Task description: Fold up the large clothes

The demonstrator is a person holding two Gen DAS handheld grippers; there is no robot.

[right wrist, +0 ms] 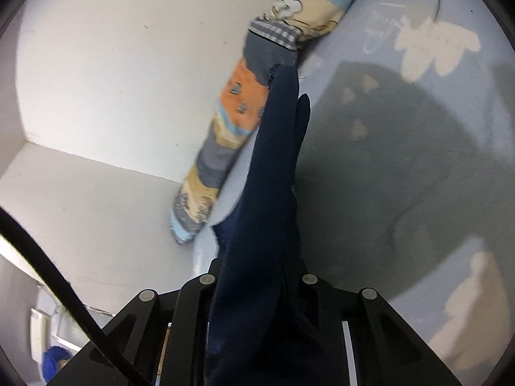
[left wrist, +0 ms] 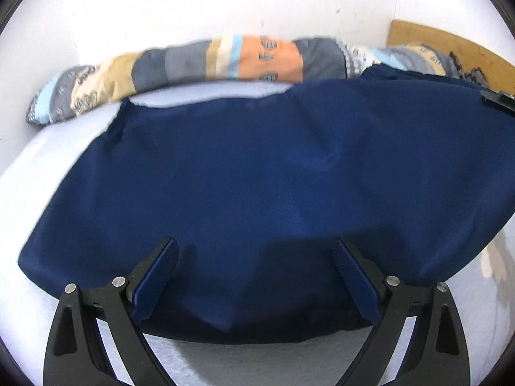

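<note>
A large navy blue garment point(left wrist: 257, 177) lies spread over a pale blue bed sheet point(left wrist: 58, 148). My left gripper point(left wrist: 256, 251) is open, its blue-padded fingers point(left wrist: 157, 276) hovering over the garment's near edge, holding nothing. In the right wrist view, my right gripper point(right wrist: 257, 276) is shut on a fold of the navy garment point(right wrist: 273, 167), which rises up between its arms, lifted off the sheet point(right wrist: 402, 135) and casting a shadow there. The right gripper's black tip point(left wrist: 497, 98) shows at the garment's far right corner in the left wrist view.
A rolled patchwork quilt point(left wrist: 199, 61) in orange, grey, tan and light blue lies along the white wall point(left wrist: 193, 0) behind the garment; it also shows in the right wrist view point(right wrist: 225, 135). A wooden headboard point(left wrist: 444, 45) stands at the back right.
</note>
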